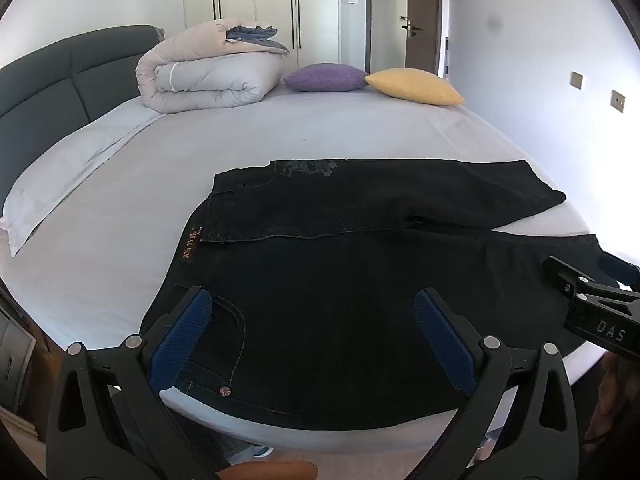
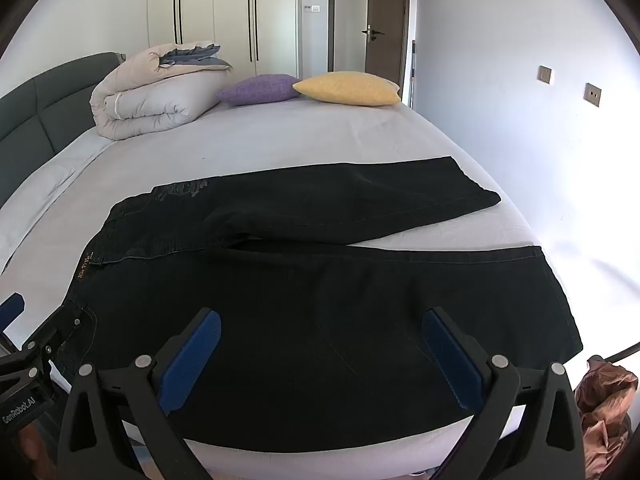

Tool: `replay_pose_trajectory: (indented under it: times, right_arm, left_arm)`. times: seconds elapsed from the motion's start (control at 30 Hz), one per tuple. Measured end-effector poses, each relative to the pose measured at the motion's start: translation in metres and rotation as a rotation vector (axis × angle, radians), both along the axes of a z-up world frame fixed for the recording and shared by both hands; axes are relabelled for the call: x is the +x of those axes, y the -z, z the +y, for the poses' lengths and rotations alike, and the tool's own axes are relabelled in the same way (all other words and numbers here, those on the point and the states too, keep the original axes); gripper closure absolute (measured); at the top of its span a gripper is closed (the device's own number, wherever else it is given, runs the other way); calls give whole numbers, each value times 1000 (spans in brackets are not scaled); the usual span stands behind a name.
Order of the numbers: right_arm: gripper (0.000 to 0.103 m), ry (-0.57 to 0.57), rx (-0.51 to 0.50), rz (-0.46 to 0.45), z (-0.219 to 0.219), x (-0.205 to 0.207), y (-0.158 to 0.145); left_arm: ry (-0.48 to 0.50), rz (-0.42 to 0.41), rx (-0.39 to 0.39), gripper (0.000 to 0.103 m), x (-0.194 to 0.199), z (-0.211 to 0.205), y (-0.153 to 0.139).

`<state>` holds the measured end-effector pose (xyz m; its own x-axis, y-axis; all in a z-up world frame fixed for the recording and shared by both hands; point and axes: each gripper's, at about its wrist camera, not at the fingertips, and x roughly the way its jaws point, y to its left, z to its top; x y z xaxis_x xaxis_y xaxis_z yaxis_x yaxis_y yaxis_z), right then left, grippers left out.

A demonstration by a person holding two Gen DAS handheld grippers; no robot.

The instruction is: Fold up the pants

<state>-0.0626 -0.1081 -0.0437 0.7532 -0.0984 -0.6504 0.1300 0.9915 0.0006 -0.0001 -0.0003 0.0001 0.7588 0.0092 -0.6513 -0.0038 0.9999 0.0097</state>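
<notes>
From the left wrist camera, your left gripper [image 1: 314,320] hangs with its blue pads spread wide, pinching nothing, over the waist end of the black pants [image 1: 360,248]. The pants lie flat on the bed [image 1: 320,128], waistband toward nine o'clock, legs splayed toward three — a layout that probably lets you lay one leg over the other first. Your right gripper [image 1: 576,280] pokes in at three o'clock; whether it is spread or pressed together you cannot tell here.

From the right wrist camera, the right gripper [image 2: 324,340] is spread too, empty, over the near leg of the pants [image 2: 340,300]. The far leg angles toward one o'clock, its hem near the bed [image 2: 300,136] edge.
</notes>
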Motion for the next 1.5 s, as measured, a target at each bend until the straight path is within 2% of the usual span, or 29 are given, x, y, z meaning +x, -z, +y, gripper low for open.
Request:
replay_pose_trajectory:
  times: [1.5]
  right_arm:
    - [0, -10, -8, 15, 9, 4, 12]
  left_arm:
    - [-5, 8, -5, 0, 1, -1, 7]
